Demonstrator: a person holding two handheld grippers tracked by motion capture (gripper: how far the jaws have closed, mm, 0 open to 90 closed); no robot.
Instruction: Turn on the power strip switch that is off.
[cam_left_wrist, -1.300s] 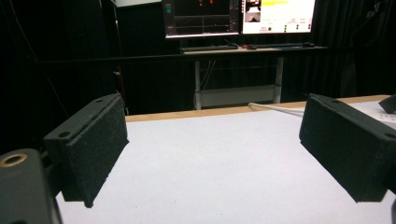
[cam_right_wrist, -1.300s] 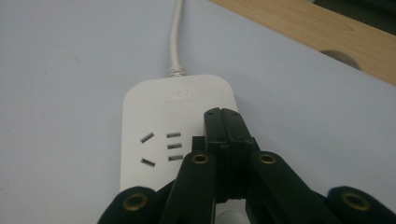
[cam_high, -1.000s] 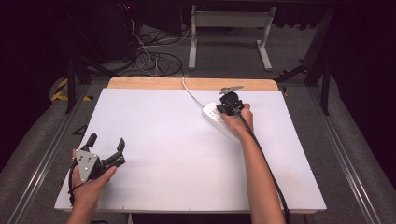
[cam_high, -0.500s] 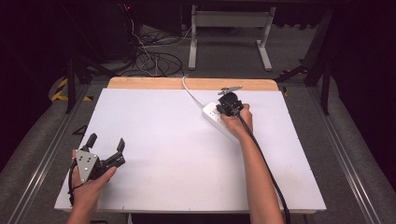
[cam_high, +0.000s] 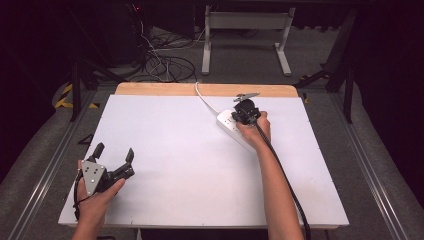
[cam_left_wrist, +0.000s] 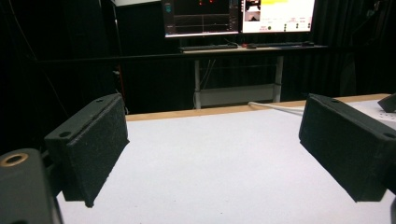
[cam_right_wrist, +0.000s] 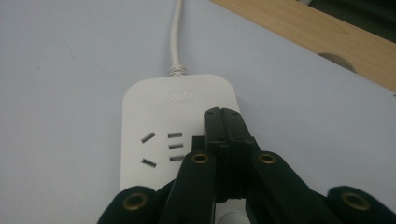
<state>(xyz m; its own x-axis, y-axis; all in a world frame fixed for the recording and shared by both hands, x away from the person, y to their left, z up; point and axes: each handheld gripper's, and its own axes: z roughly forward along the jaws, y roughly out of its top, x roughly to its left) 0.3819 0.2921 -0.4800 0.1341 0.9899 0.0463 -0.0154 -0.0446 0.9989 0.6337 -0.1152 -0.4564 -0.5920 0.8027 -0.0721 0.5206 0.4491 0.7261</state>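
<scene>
Honestly nothing has really moved since a second ago: my right hand sits in the same spot over the power strip and my left one hasn't budged either.

High view: the white power strip (cam_high: 232, 127) lies a bit right of centre in the upper half of the frame, angled on the white table top (cam_high: 190, 165), with its white cord (cam_high: 204, 97) running up toward the wooden edge strip (cam_high: 165, 89). My right gripper (cam_high: 243, 111) is right on top of the strip's upper end, my hand just below it. My left gripper (cam_high: 114, 152) is way off in the lower left of the frame, well apart from the strip, jaws spread wide over bare table.

Left gripper view: both black pads stand far apart at the left and right edges, nothing between them but table. Monitors (cam_left_wrist: 238, 16) glow at the top of the frame on a desk (cam_left_wrist: 243, 47) beyond the table.

Right gripper view: my jaws are pressed together in the lower middle of the frame, tips resting on the strip (cam_right_wrist: 159, 126) just right of its socket holes (cam_right_wrist: 163, 147). The cord (cam_right_wrist: 176, 37) leaves from the top.
</scene>
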